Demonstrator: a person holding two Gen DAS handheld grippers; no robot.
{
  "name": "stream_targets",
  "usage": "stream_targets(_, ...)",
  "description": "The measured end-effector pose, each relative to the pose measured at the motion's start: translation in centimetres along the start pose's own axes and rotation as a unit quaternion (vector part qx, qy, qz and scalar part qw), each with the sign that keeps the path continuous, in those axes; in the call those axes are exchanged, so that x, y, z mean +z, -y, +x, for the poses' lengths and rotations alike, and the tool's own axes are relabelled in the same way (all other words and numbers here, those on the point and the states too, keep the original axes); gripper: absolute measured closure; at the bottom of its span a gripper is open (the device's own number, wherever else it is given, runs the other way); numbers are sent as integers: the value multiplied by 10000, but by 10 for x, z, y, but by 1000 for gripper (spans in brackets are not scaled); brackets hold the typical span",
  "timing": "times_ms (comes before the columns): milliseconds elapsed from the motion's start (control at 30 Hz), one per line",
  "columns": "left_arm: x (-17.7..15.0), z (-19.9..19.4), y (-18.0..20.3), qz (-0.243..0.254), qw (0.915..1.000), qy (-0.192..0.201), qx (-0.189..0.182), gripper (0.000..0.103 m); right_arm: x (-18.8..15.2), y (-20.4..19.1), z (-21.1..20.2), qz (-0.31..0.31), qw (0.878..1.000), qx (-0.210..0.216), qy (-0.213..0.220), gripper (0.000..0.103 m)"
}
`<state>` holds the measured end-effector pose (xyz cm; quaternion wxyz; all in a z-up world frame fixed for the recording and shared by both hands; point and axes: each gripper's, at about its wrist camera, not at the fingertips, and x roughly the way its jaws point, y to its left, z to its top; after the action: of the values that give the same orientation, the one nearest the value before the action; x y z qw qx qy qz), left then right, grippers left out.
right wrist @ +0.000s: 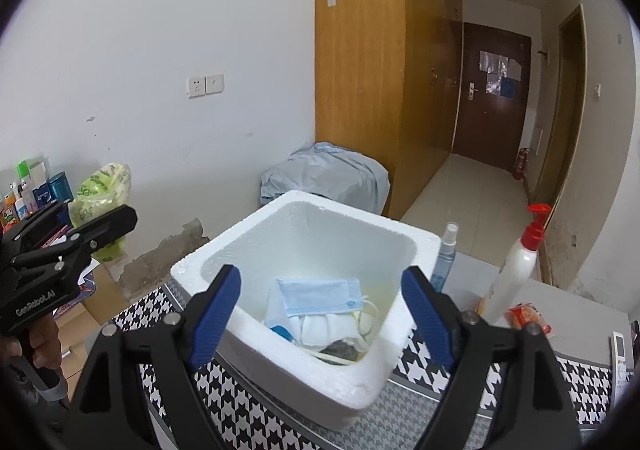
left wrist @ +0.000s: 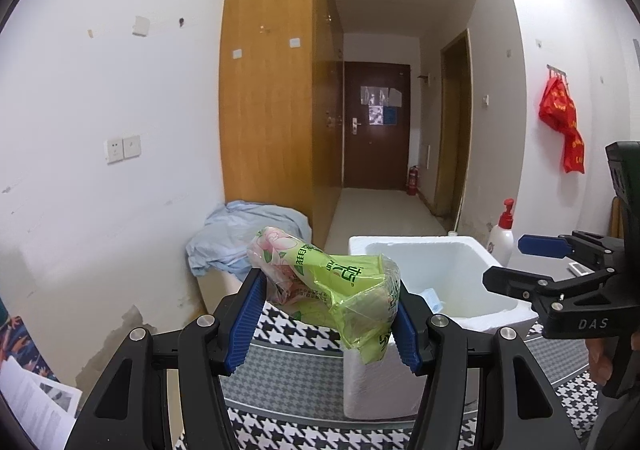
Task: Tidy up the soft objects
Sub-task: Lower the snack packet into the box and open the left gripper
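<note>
My left gripper [left wrist: 328, 281] is shut on a crumpled green plastic tissue pack [left wrist: 348, 278], held in the air just left of a white foam box [left wrist: 400, 240]. From the right wrist view the same pack [right wrist: 104, 186] sticks out of the left gripper [right wrist: 96, 218] at the far left. My right gripper [right wrist: 320, 272] hangs open over the foam box [right wrist: 304, 198] with nothing between its blue pads. In the box lie a blue face mask [right wrist: 320, 296] and white masks [right wrist: 324, 330]. In the left wrist view the right gripper [left wrist: 516, 264] reaches in from the right.
The box stands on a houndstooth cloth [right wrist: 180, 330]. Right of it are a spray bottle [right wrist: 444, 262], a white pump bottle [right wrist: 516, 274], a red packet [right wrist: 528, 318] and a remote [right wrist: 622, 358]. A pale blue cloth heap [right wrist: 332, 174] lies behind, by a wooden wardrobe [right wrist: 360, 70].
</note>
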<state>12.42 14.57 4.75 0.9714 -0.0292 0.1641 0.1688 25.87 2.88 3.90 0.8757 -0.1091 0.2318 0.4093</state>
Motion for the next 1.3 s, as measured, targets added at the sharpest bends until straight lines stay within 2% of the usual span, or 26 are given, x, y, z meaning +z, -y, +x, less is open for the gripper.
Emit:
stream_targets(200, 3, 6, 10, 77, 9999, -10, -139, 43, -3, 5, -6, 14, 10000, -62, 65, 8)
stream_targets(833, 13, 31, 41, 245, 9979, -140, -575, 43, -16, 32, -25, 207, 9988, -426, 95, 8)
stream_targets(933, 14, 36, 48, 271, 9972, -188, -671, 43, -20, 36, -30, 276, 9975, -631, 140, 5)
stream_targets(1300, 20, 58, 64, 371, 9949, -332, -874, 43, -31, 53, -45, 409, 9956, -819, 206, 1)
